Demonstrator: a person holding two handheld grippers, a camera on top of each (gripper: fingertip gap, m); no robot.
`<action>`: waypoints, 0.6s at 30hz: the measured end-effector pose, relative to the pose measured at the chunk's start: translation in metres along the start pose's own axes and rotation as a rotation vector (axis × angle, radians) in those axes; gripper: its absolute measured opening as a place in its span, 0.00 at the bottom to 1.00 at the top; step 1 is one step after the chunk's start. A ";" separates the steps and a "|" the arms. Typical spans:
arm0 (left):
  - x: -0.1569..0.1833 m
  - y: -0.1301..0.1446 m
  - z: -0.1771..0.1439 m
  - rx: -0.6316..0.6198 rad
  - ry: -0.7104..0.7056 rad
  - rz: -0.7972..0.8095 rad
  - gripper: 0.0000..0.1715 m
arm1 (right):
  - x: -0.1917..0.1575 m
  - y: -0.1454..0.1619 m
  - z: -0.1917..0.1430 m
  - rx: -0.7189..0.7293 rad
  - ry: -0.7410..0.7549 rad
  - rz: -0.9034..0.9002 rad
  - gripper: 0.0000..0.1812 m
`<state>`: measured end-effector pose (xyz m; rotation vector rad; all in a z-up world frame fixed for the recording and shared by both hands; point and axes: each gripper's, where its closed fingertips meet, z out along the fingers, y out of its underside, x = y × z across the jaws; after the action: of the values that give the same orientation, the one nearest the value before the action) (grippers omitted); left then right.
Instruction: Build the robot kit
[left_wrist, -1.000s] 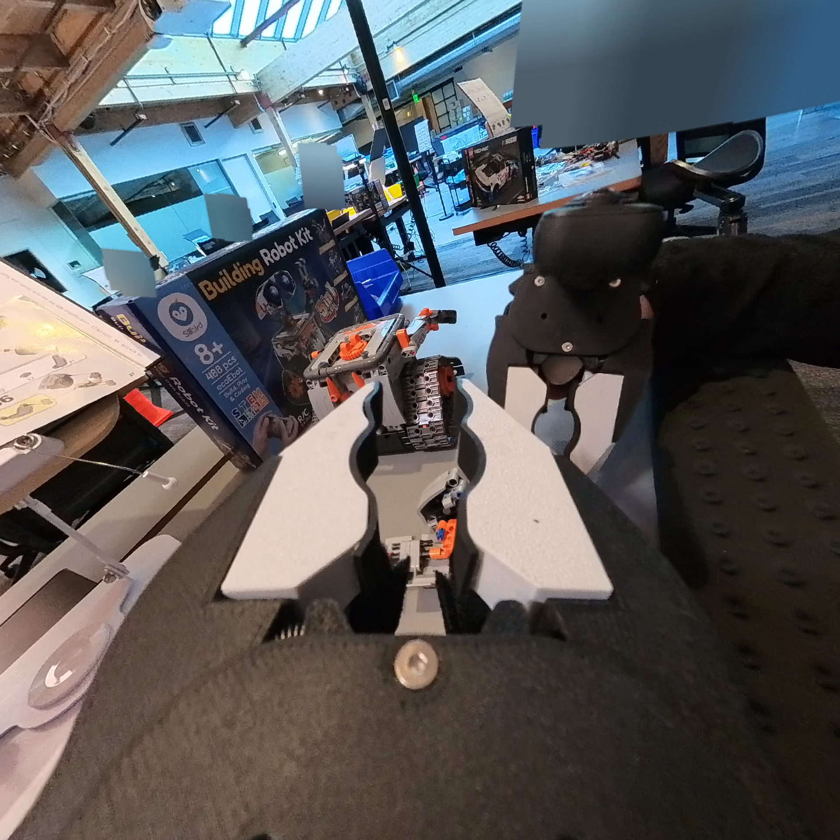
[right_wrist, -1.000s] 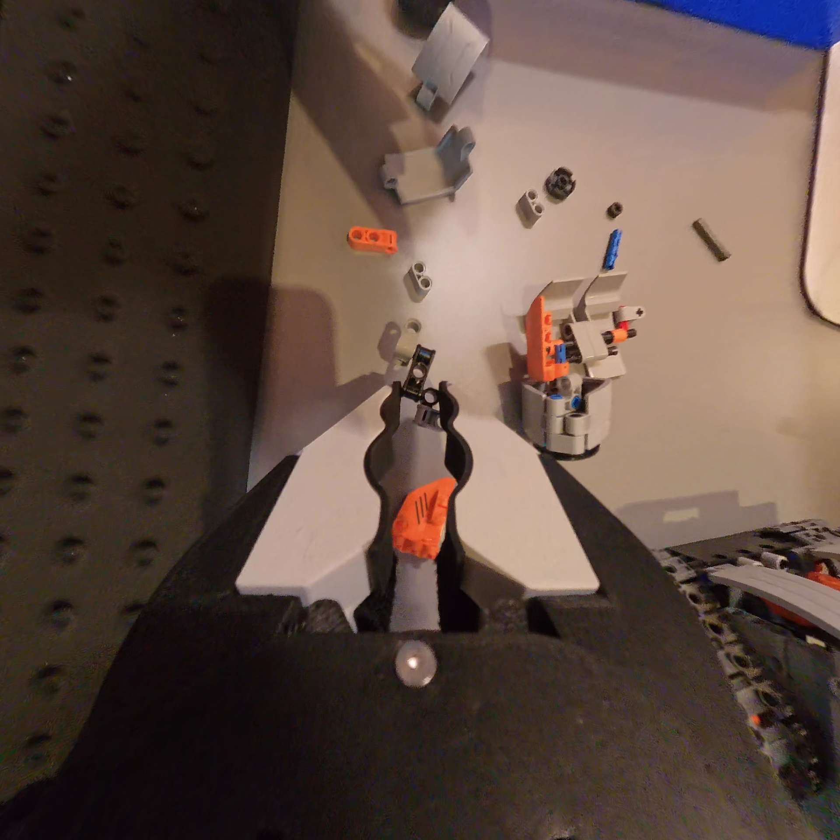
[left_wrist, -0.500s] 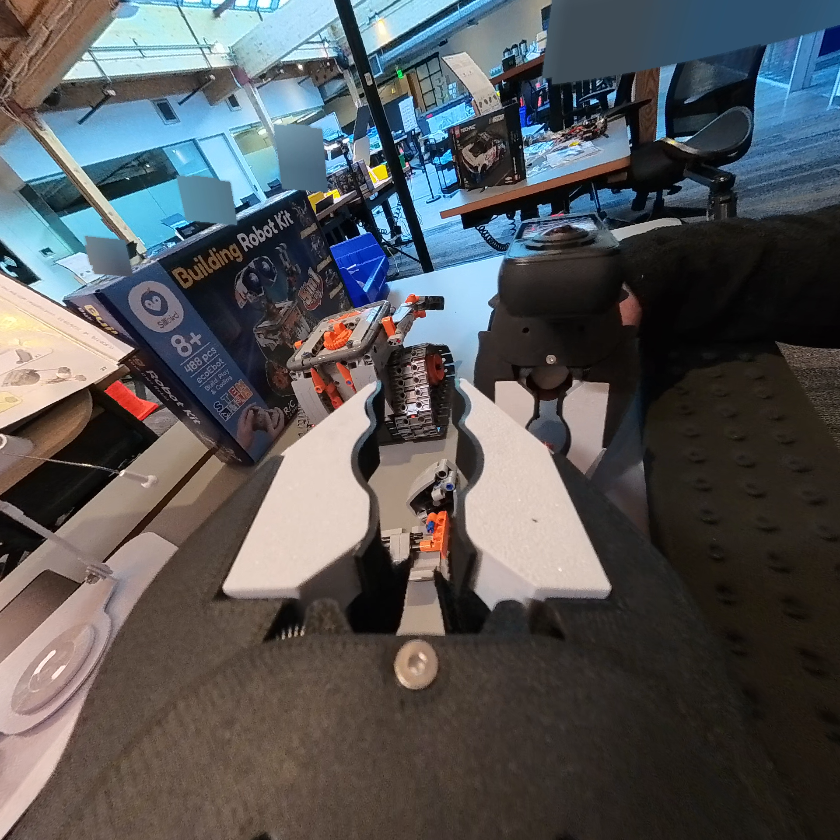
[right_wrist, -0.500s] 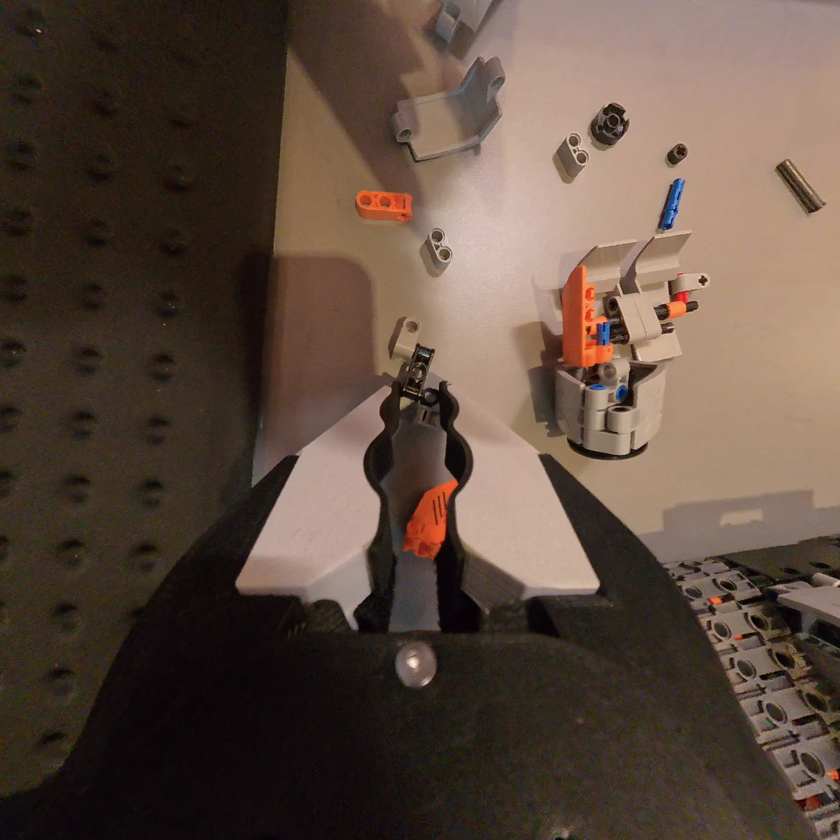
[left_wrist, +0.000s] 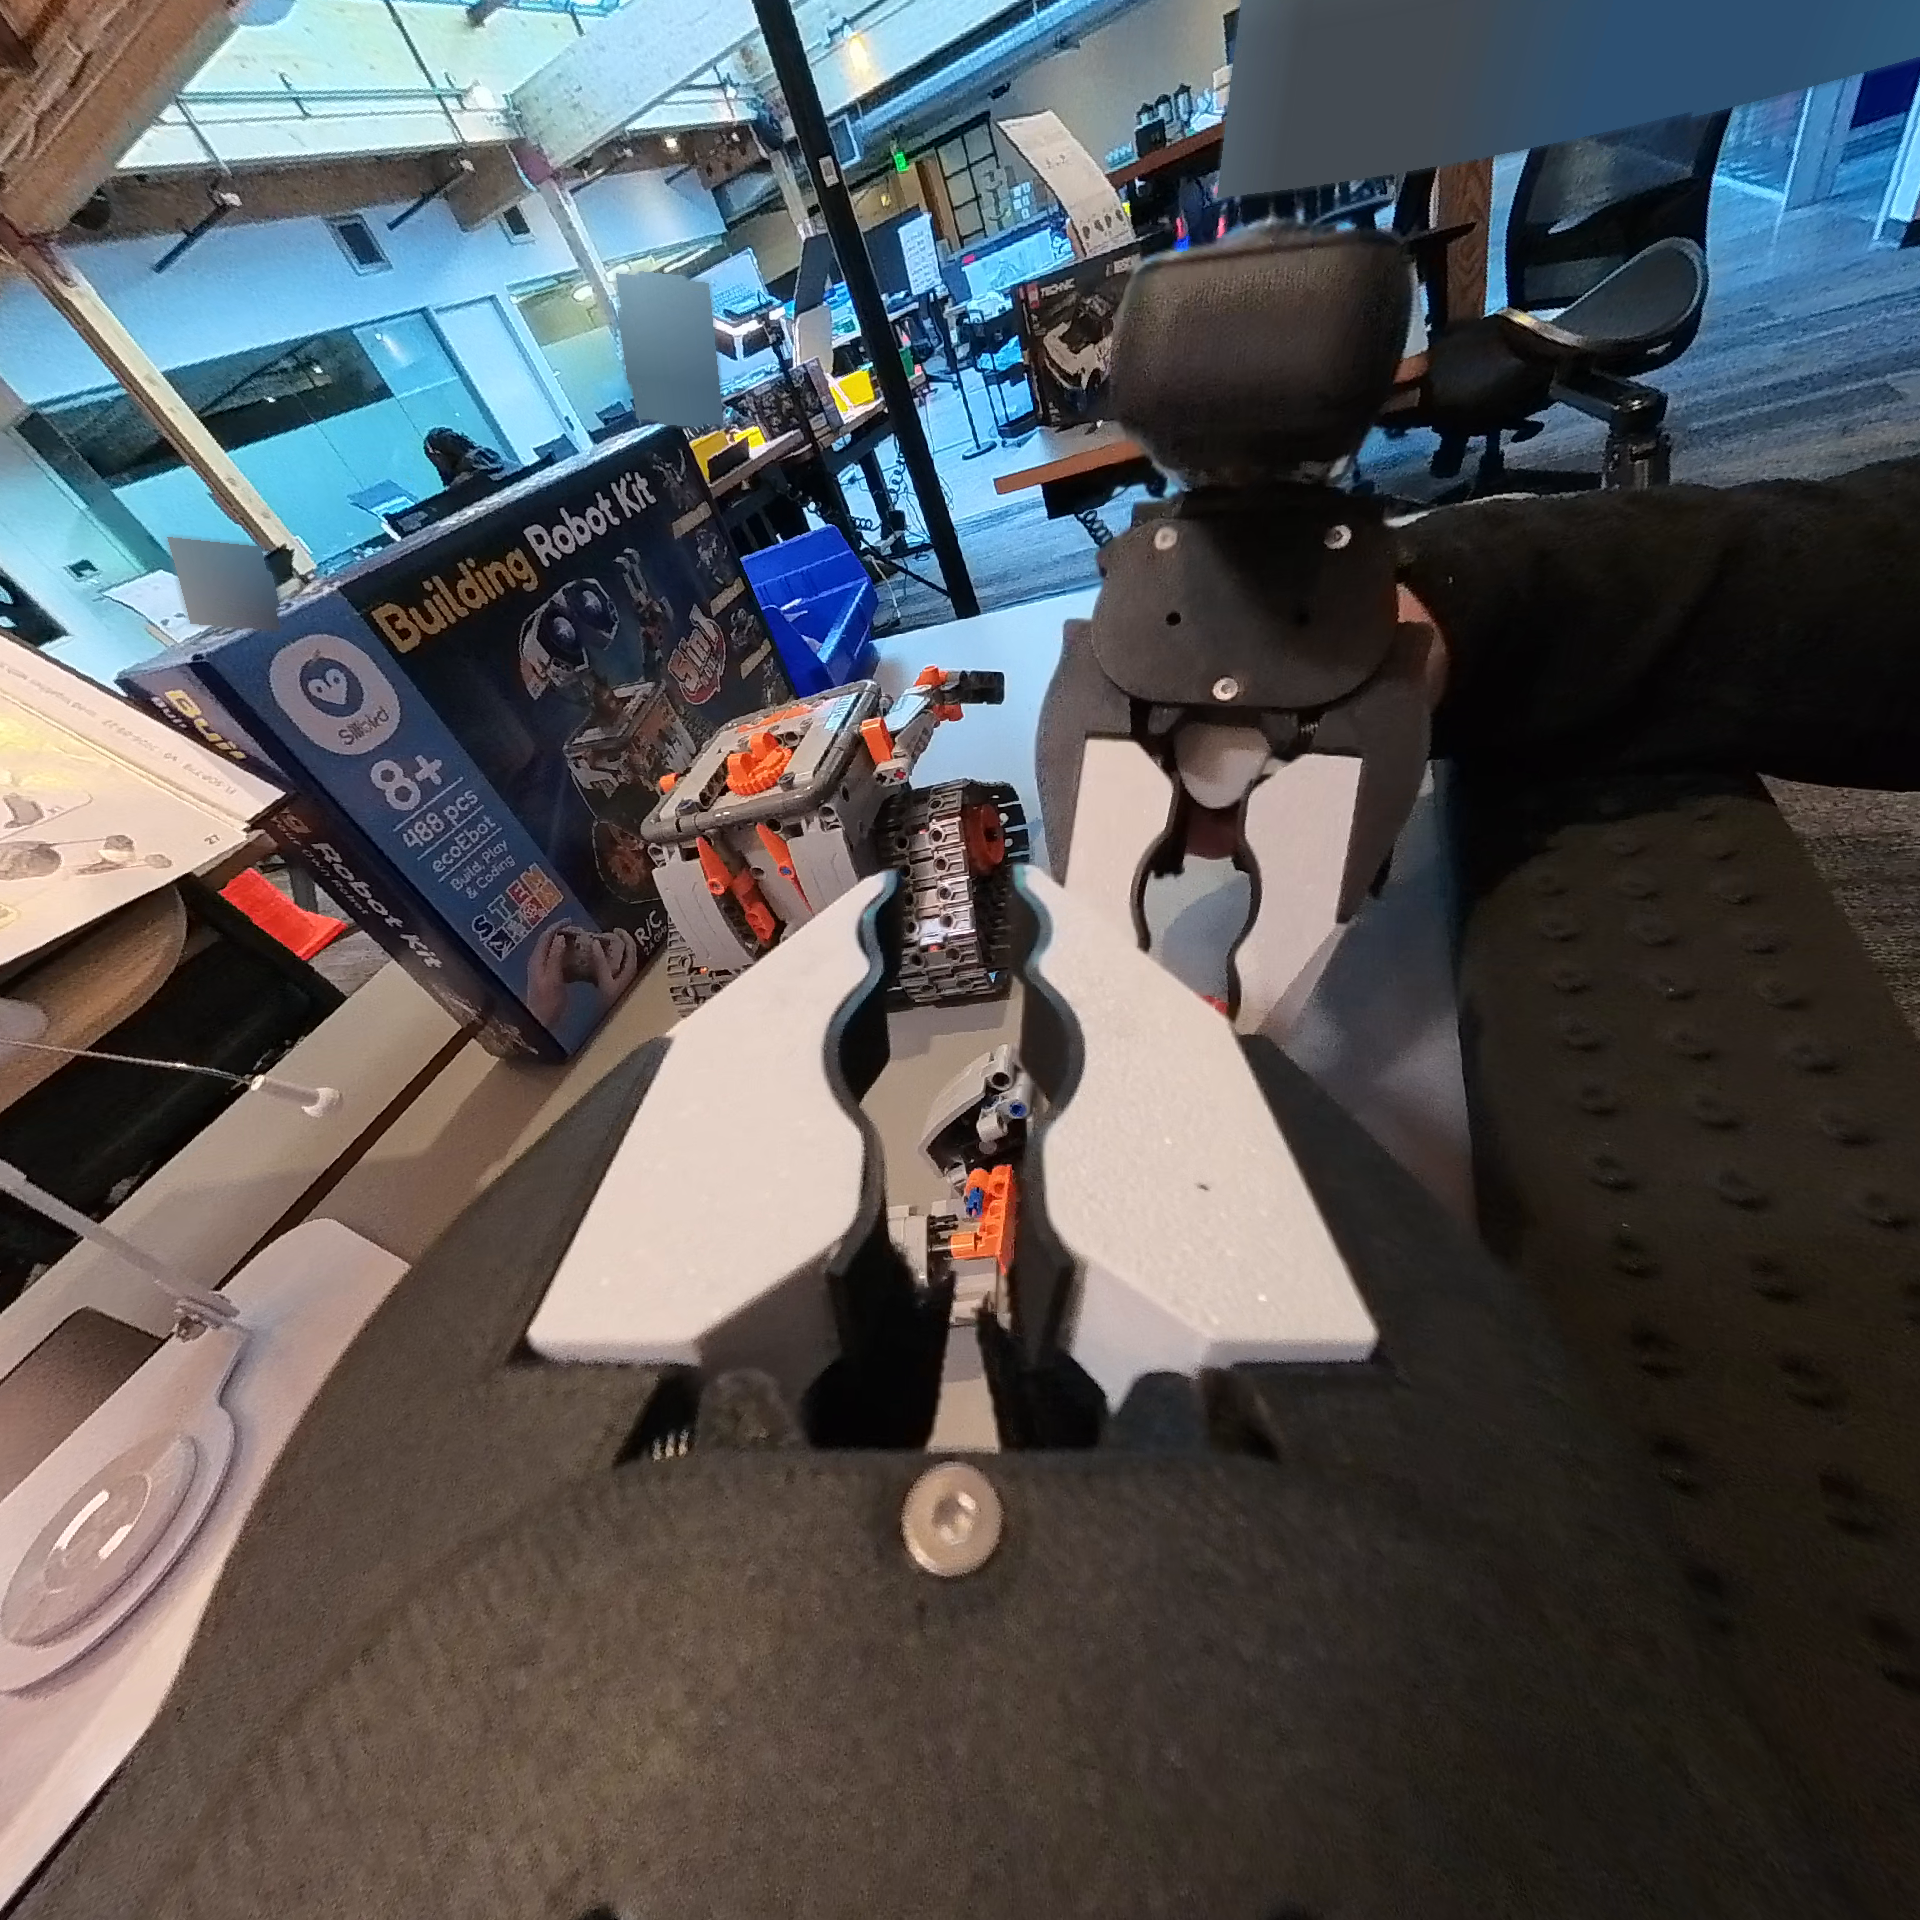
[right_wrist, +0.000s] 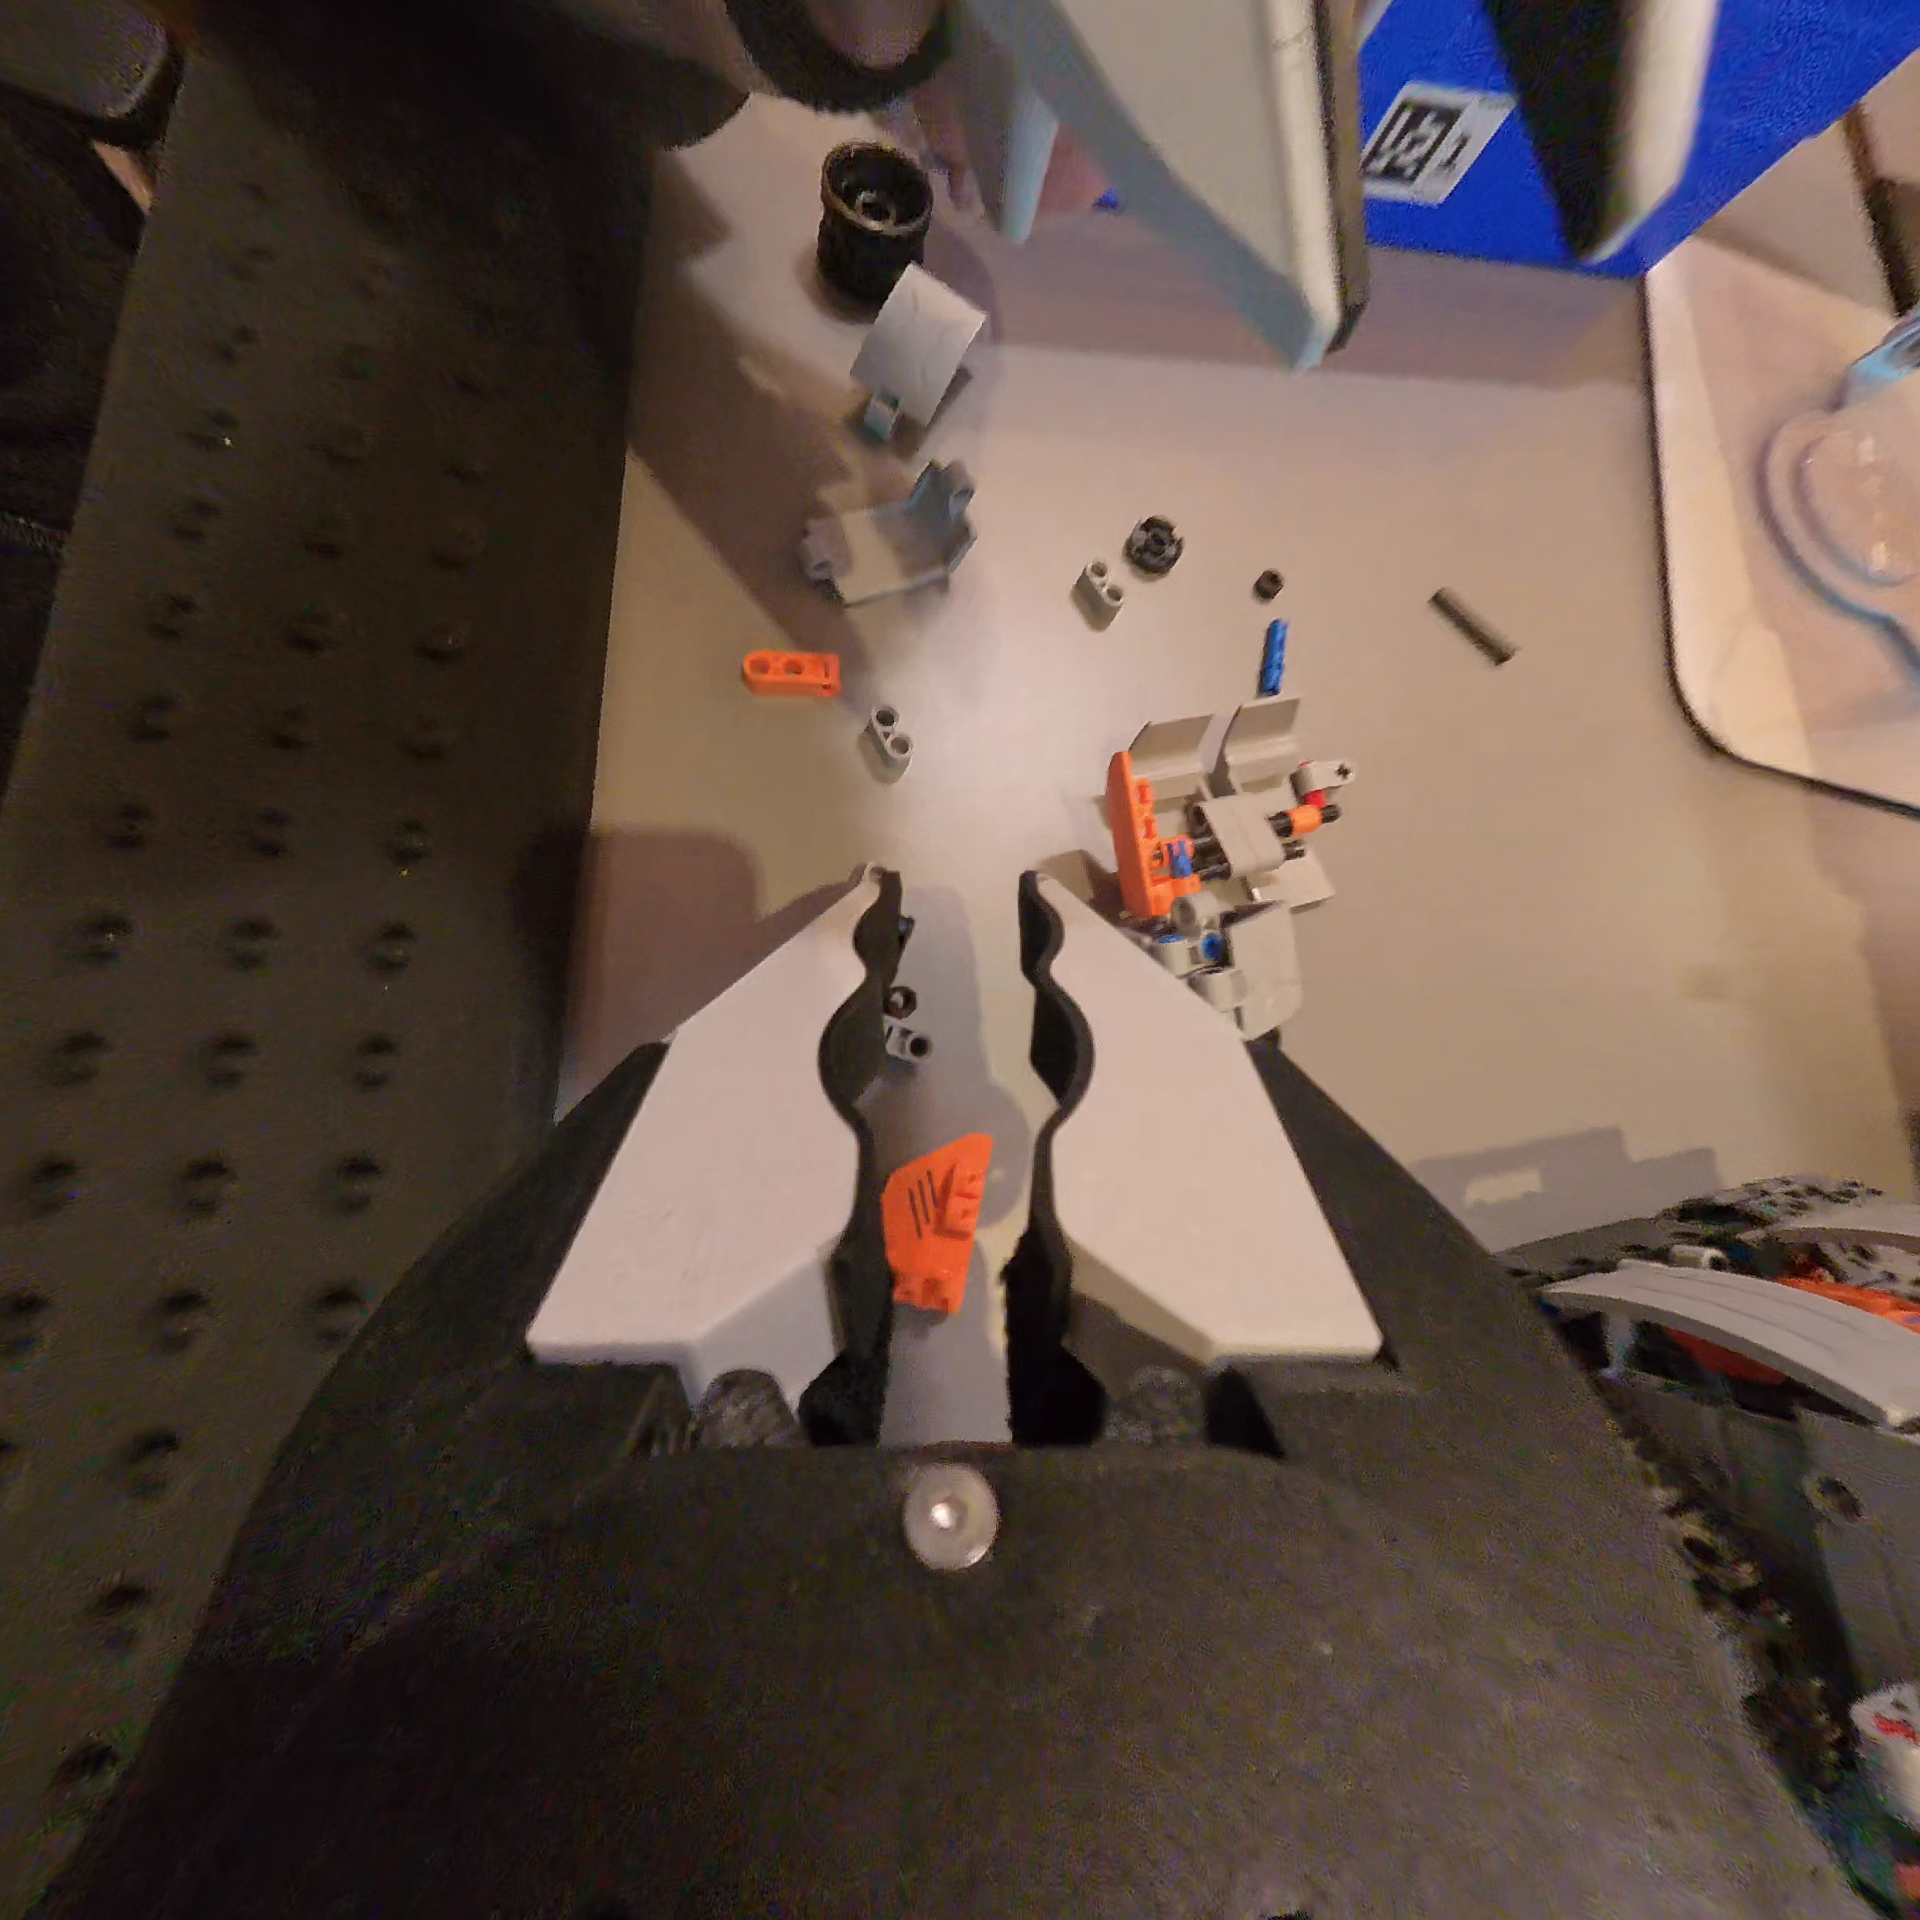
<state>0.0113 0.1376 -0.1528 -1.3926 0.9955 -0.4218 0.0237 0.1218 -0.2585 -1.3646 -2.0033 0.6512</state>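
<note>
Fingers (right_wrist: 748, 1122) of the right gripper (right_wrist: 958, 894) are standing parted with a clear gap, gripping nothing. They are hanging over the grey table (right_wrist: 1455, 1039). Lying on the table in the gap between them are an orange wedge piece (right_wrist: 932, 1218) and, farther forward, a small grey-and-black connector (right_wrist: 906, 1029). Just beside the right fingertip is sitting a grey-and-orange sub-assembly (right_wrist: 1210, 862). Beyond it, loose parts are lying apart: an orange two-hole beam (right_wrist: 791, 672), a grey double connector (right_wrist: 886, 742), a blue pin (right_wrist: 1274, 655), a dark axle (right_wrist: 1471, 624), a grey panel bracket (right_wrist: 891, 535) and a black wheel (right_wrist: 871, 213).

Fingers (left_wrist: 748, 1143) of the left gripper (left_wrist: 951, 914) are likewise standing open, clasping nothing. The same sub-assembly (left_wrist: 977, 1164) is showing on the table between them. Ahead of the tips a tracked brick robot (left_wrist: 831, 831) is standing, with a blue kit box (left_wrist: 499, 748) upright beside it. The right gripper (left_wrist: 1195, 935) is pointing down near the robot, held by a dark sleeve (left_wrist: 1662, 623).
</note>
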 end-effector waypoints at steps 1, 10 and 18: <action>0.000 -0.001 0.000 0.003 0.003 0.002 0.08 | 0.001 -0.002 -0.002 0.013 0.010 -0.003 0.11; 0.004 0.000 0.001 0.001 0.022 0.004 0.01 | 0.011 -0.010 -0.008 0.061 0.075 -0.022 0.08; 0.010 0.002 0.003 -0.006 0.048 -0.004 0.04 | 0.017 -0.018 -0.014 0.114 0.116 -0.031 0.07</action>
<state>0.0190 0.1319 -0.1580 -1.3953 1.0343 -0.4575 0.0179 0.1323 -0.2322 -1.2728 -1.8633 0.6472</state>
